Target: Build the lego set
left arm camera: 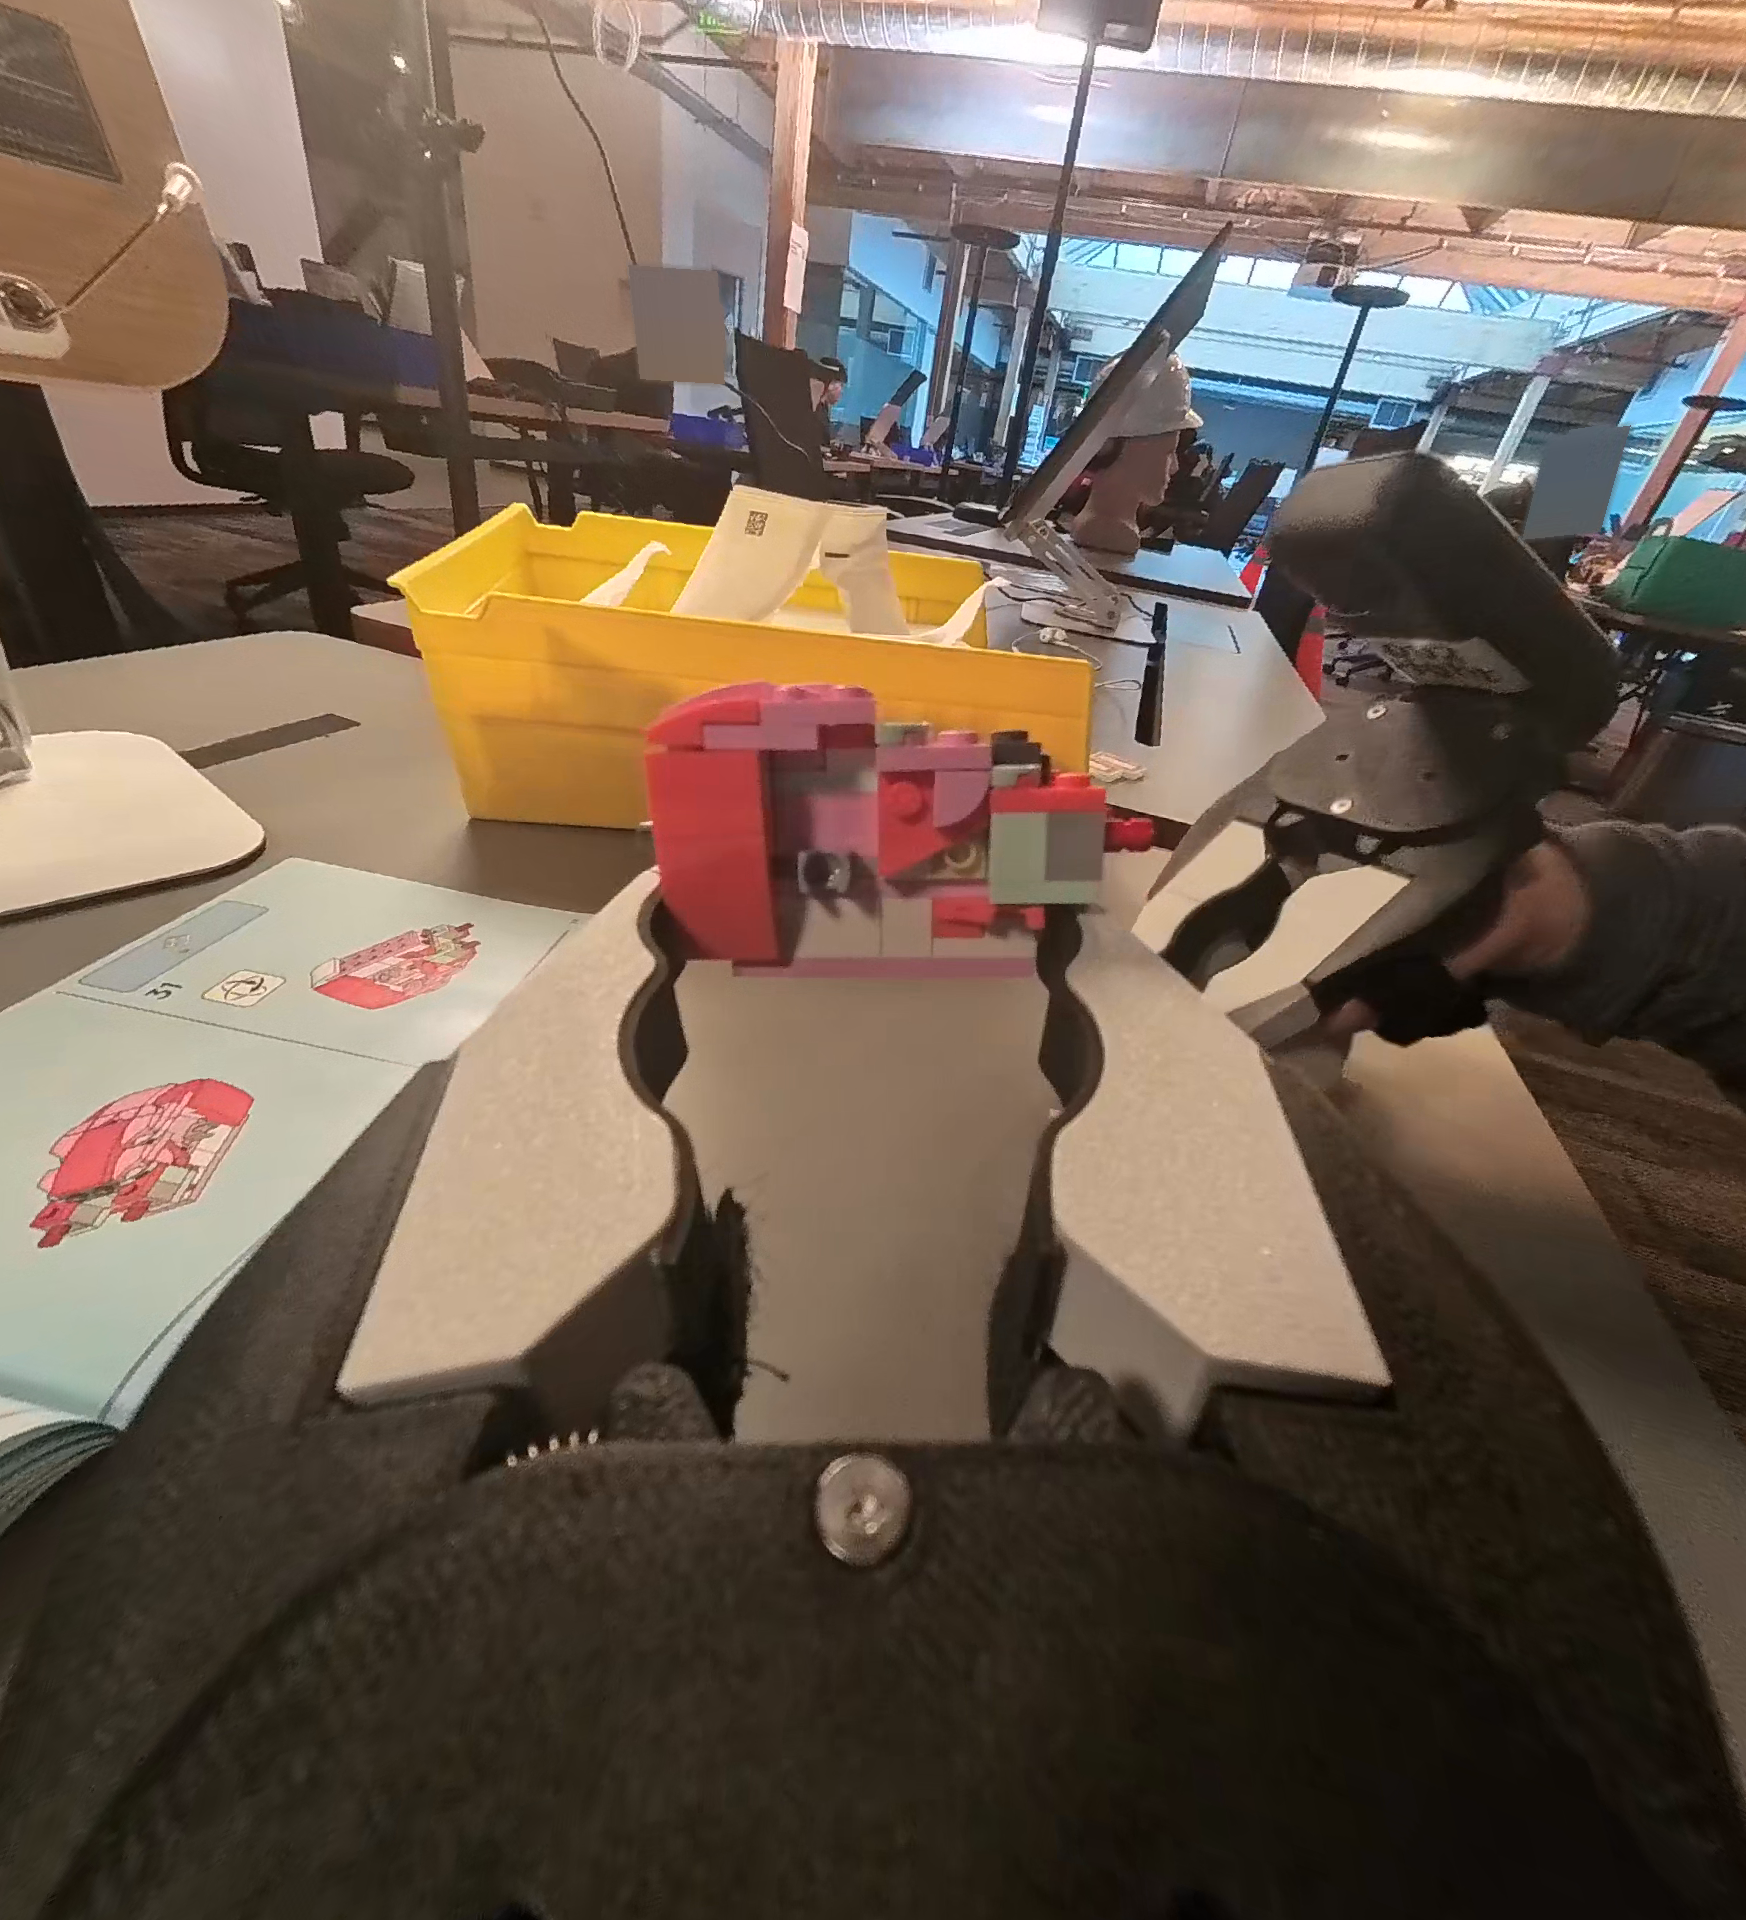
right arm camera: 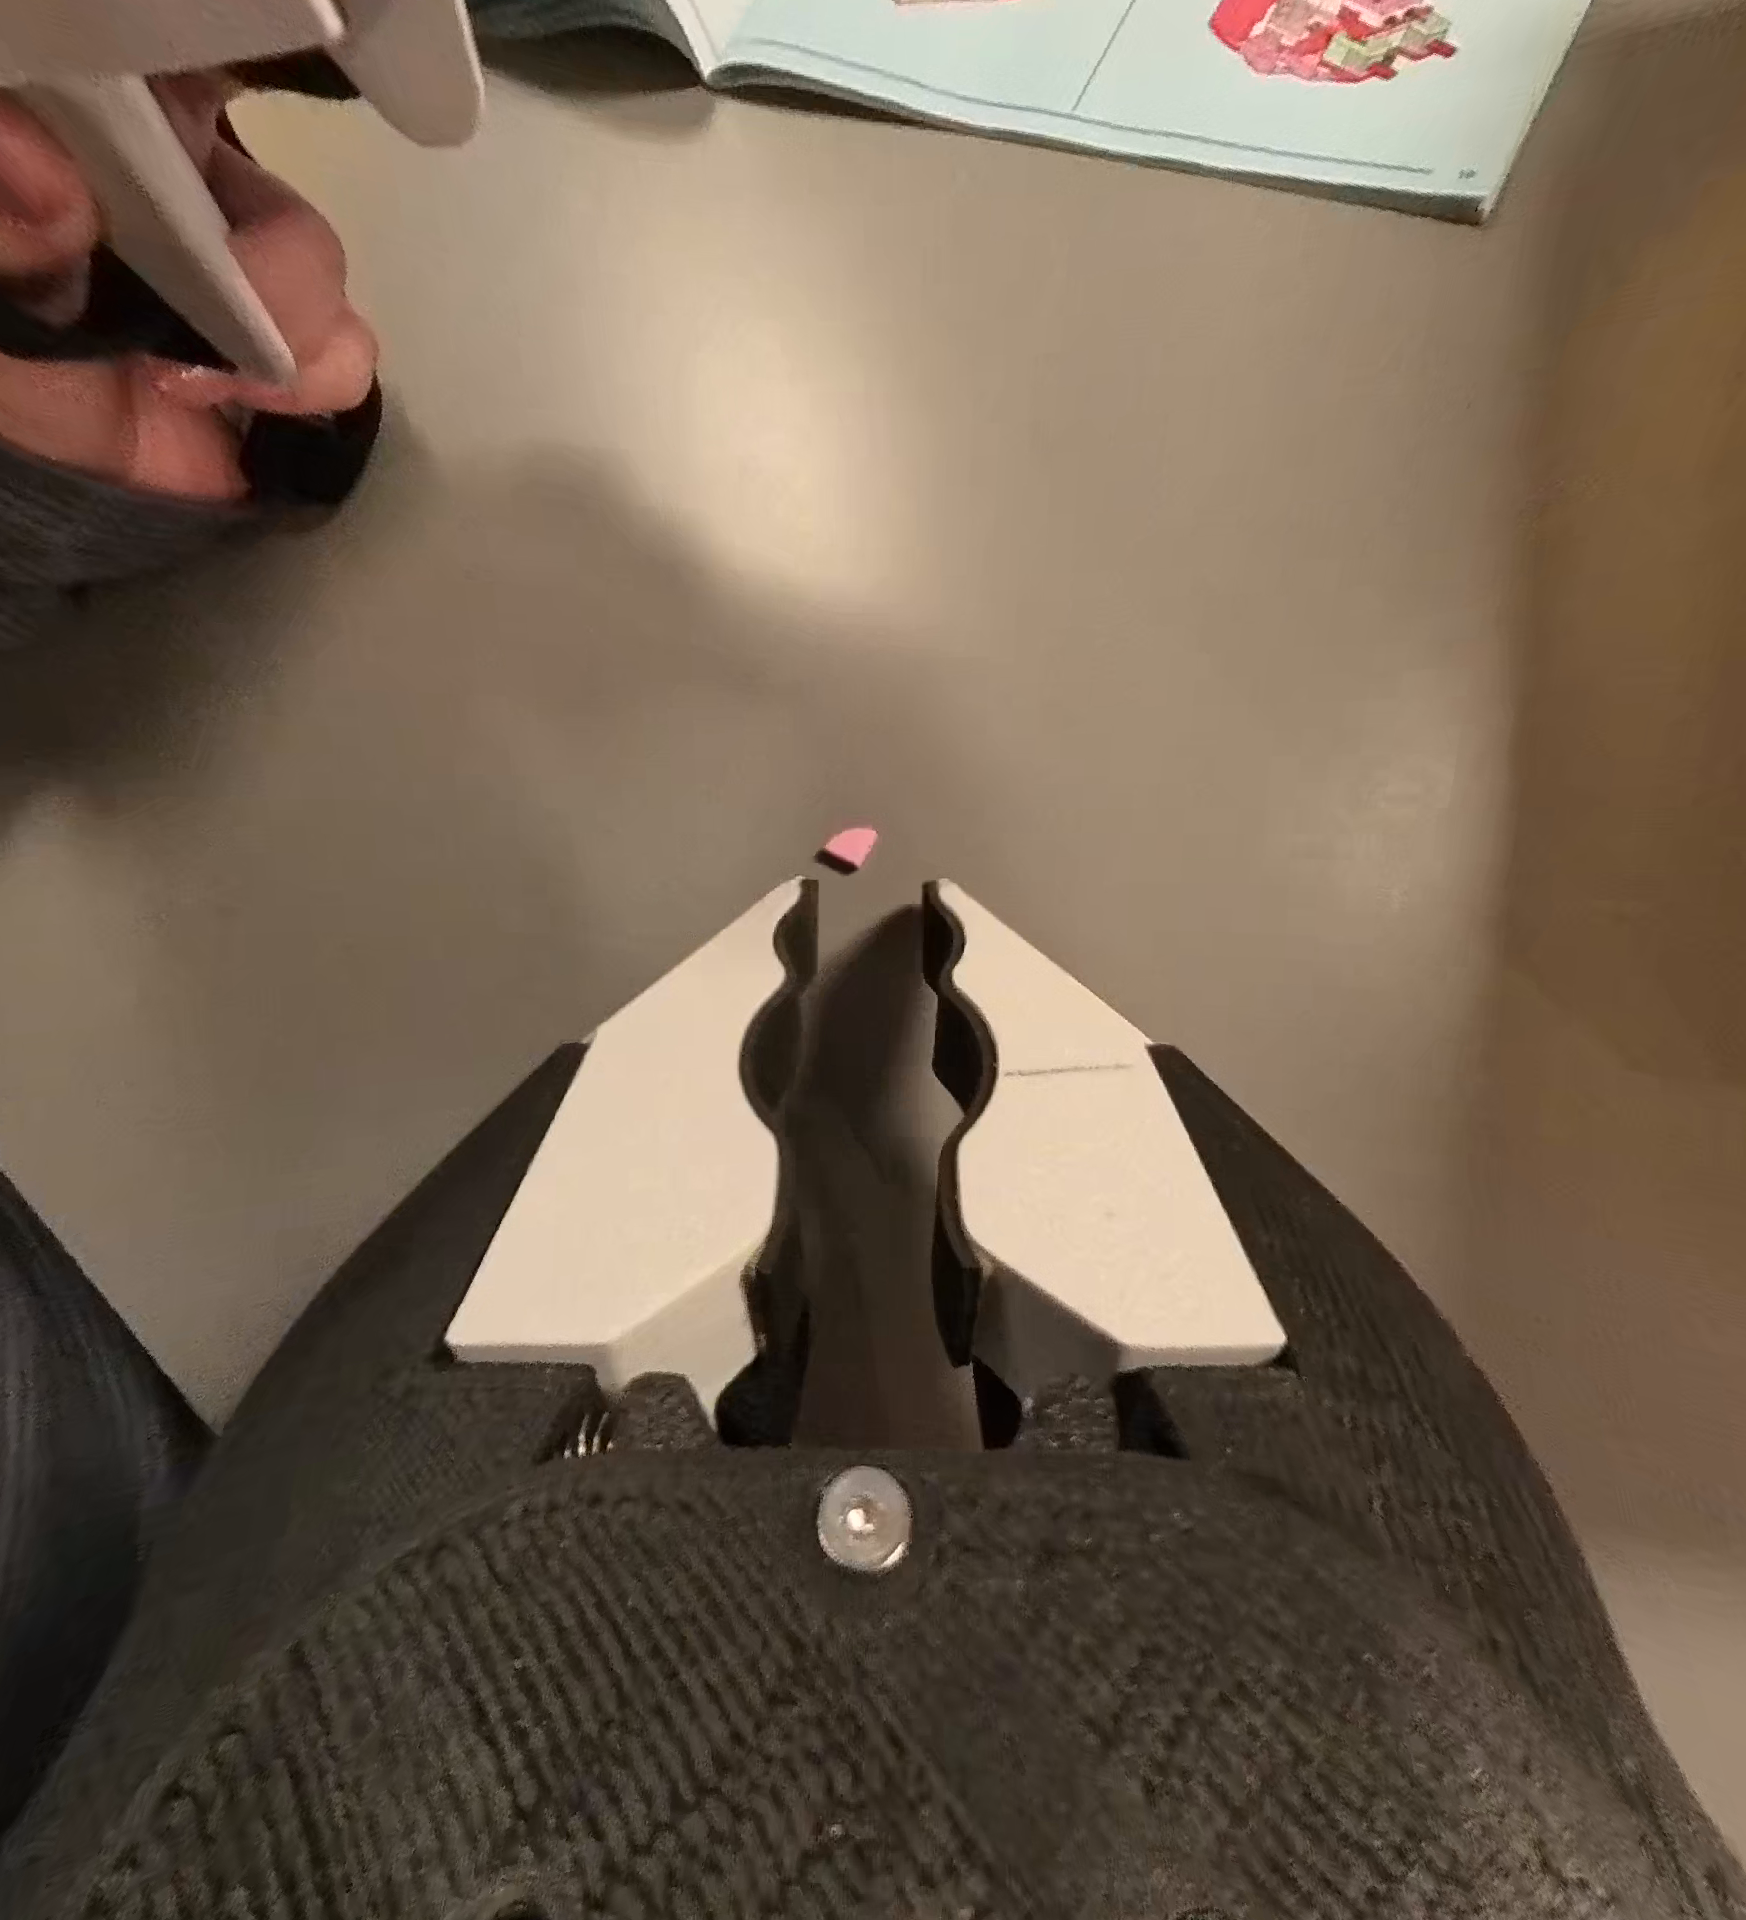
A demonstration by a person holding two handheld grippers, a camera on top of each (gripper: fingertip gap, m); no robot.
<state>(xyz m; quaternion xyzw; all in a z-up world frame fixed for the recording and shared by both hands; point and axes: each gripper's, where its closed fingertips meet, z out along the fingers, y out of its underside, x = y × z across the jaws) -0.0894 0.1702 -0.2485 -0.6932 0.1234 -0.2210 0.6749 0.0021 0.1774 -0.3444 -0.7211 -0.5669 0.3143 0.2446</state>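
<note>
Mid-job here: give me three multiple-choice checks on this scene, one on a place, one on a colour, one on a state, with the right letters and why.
1. Where does the small pink curved brick piece lie?
A. in the yellow plastic bin
B. on the grey table, just past the right claw's tips
C. on the booklet

2. What colour is the plastic bin behind the red-and-pink brick model?
A. yellow
B. blue
C. white

3. What is the left claw doing?
A. standing bare
B. gripping the booklet
C. clamped on the brick model

Answers: 1 B, the piece sits on bare table ahead of the right claw; 2 A, its walls are yellow; 3 C, both tips flank the model, raised off the table.
</note>
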